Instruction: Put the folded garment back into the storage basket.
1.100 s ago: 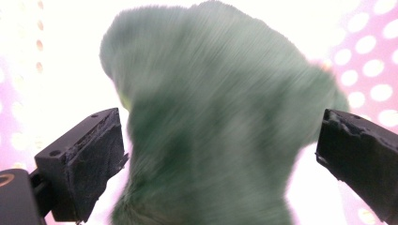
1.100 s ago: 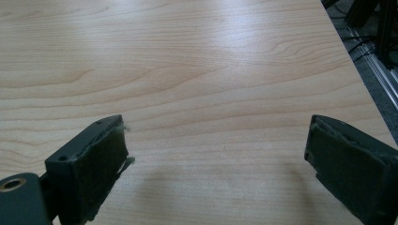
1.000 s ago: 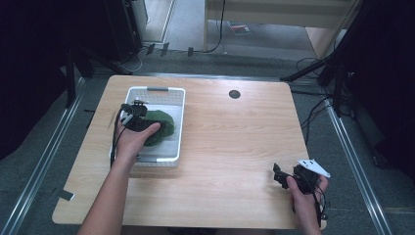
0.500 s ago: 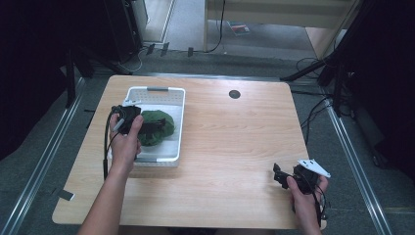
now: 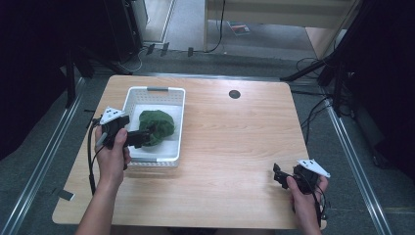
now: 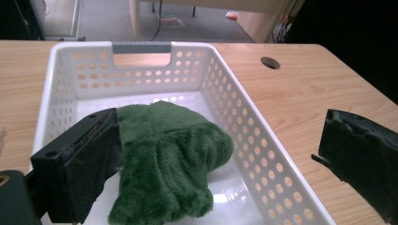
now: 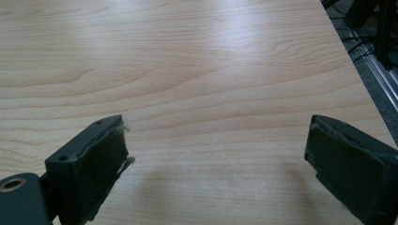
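A green plush cloth (image 5: 159,125) lies bunched in a white perforated basket (image 5: 155,89) on the left half of the wooden table. My left gripper (image 5: 141,137) hovers at the basket's near left corner and points at the cloth. Its jaws have just been opening and now stand wide. In the left gripper view the cloth (image 6: 173,154) rests on the basket (image 6: 263,136) floor ahead of my left gripper (image 6: 219,136); its edge lies by the left jaw, unpressed. My right gripper (image 5: 281,175) stays low at the table's near right, and in the right gripper view my right gripper (image 7: 213,136) is open over bare wood.
A round cable hole (image 5: 234,94) sits near the table's far edge. A grey handle (image 5: 156,89) marks the basket's far rim. Metal rails run along the floor on both sides of the table, and cables lie beyond the far edge.
My left gripper has drawn back from over the cloth toward the basket's near left corner and risen a little. The cloth stays in the basket. The right hand has not moved.
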Motion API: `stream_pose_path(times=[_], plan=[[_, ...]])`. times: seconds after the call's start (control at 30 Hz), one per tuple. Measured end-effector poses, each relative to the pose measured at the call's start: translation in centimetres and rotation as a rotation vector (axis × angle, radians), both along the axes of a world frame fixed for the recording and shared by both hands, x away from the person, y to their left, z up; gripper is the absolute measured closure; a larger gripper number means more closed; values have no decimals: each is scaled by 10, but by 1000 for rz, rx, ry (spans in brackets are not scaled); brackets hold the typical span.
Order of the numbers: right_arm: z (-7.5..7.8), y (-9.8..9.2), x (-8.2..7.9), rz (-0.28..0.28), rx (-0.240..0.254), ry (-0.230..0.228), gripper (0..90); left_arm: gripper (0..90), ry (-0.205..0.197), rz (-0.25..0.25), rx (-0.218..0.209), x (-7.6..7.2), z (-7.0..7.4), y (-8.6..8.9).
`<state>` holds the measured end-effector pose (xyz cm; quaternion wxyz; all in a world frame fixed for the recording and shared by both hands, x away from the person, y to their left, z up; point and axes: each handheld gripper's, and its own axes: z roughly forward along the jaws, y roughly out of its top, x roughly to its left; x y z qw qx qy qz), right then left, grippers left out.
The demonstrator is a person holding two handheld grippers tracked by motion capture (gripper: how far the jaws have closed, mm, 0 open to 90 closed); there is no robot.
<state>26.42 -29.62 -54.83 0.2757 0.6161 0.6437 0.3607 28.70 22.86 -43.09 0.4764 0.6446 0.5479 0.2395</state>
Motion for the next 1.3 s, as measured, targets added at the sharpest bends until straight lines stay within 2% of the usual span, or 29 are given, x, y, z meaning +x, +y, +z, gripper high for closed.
stream_pose_path(times=[0.4,0.8,0.9,1.07,1.2,1.27,1.3], plan=[[0,0,0,1,-4,-3,63,5,-80,25,-17,-40,-11,24],[0,0,0,-1,-6,-2,63,5,-119,67,-11,-69,-31,49],[0,1,0,-4,-6,-1,63,5,-121,87,-9,-76,-40,57],[0,1,0,-2,-9,-3,63,5,-116,161,4,-87,-58,73],[0,1,0,-3,-9,-2,63,5,-119,198,22,-94,-70,88],[0,0,0,-2,-8,-2,63,5,-118,220,11,-98,-78,96],[0,0,0,-3,-6,-2,63,5,-109,235,21,-99,-82,100]])
